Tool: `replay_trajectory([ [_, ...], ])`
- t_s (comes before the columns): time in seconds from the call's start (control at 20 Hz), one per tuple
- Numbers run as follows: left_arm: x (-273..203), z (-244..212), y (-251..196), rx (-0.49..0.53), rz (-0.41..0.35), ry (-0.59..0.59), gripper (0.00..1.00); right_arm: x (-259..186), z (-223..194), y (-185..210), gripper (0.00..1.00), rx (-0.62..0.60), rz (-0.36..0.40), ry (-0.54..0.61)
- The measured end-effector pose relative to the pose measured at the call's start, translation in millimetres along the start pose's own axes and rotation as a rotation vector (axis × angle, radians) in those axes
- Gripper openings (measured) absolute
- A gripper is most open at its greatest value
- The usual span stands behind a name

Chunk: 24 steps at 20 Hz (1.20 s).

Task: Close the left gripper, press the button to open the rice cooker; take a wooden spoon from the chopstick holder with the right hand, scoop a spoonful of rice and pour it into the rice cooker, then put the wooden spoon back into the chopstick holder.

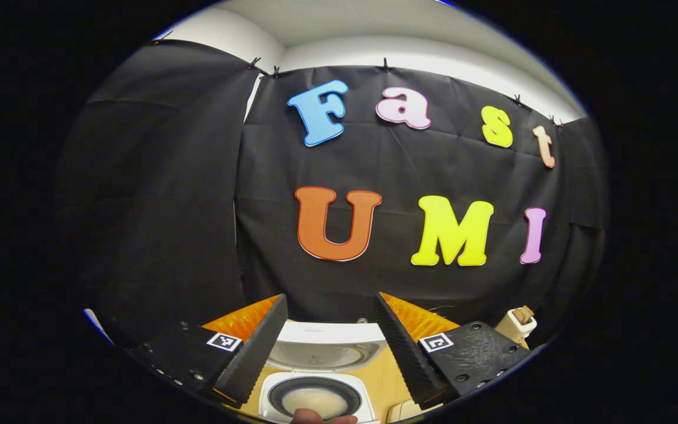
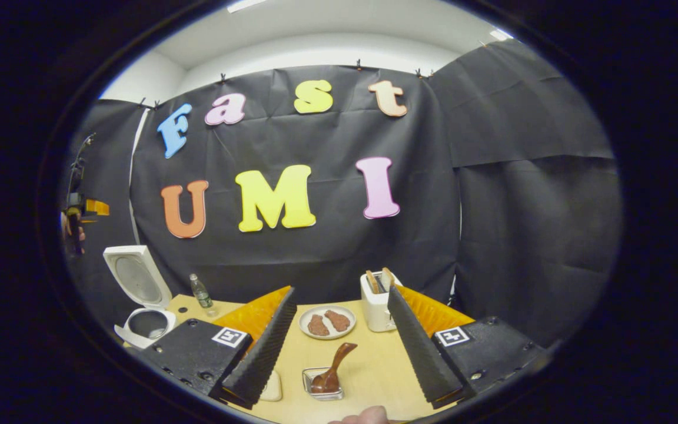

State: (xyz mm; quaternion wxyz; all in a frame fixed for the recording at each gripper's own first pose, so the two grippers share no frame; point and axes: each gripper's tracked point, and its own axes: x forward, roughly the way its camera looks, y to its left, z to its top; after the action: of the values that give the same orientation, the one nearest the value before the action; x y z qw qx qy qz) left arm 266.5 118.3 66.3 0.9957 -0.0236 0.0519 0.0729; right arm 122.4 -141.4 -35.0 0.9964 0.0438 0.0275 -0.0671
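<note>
Black cloth backs a pale wooden table (image 2: 368, 371). Rice cooker (image 1: 315, 394) sits straight below my left gripper (image 1: 327, 347), lid (image 1: 324, 347) already tipped up, pot showing pale contents at its bottom. In the right gripper view the cooker (image 2: 146, 324) stands at the table's far left, lid (image 2: 138, 277) upright.

Wooden spoon (image 2: 332, 368) rests bowl-down in a small clear dish (image 2: 322, 383), handle leaning up toward the right, between the fingers of my right gripper (image 2: 339, 347). Chopstick holder (image 2: 377, 303) stands beyond, just beside a plate (image 2: 327, 321) with two brown pieces. Small bottle (image 2: 201, 292) stands near the cooker.

Both pairs of my jaws gape wide, holding nothing.

Risks as I judge them:
- The spoon's slanted handle may slip or roll under a pinch, and the light dish may tip or skid.
- The carry to the cooker is long; grains could spill.
- Swinging left, the bottle or upright lid could be clipped.
</note>
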Motion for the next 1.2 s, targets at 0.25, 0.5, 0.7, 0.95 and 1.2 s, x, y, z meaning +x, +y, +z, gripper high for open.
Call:
replay_trajectory([
  [0.25, 61.6, -47.9, 27.2, -0.005, 0.032, 0.193, 0.95, -15.2, -4.7, -17.9, 1.00, -0.016, -0.076, 0.034],
  [0.5, 74.4, -74.5, 35.3, -0.025, 0.032, 0.316, 0.95, -24.0, -6.8, -22.6, 1.00, -0.011, -0.098, 0.039],
  [0.7, 70.1, -81.8, 33.9, -0.015, 0.022, 0.348, 0.97, -16.7, -6.7, -8.0, 1.00, -0.015, -0.062, 0.042],
  [0.95, 38.9, -92.8, 29.1, 0.035, -0.004, 0.374, 0.97, -5.0, -8.4, 18.5, 1.00, -0.026, 0.017, 0.049],
  [1.2, -1.2, -120.2, 18.0, 0.013, -0.035, 0.431, 0.97, 1.0, -8.8, 36.3, 1.00, -0.025, 0.078, 0.053],
])
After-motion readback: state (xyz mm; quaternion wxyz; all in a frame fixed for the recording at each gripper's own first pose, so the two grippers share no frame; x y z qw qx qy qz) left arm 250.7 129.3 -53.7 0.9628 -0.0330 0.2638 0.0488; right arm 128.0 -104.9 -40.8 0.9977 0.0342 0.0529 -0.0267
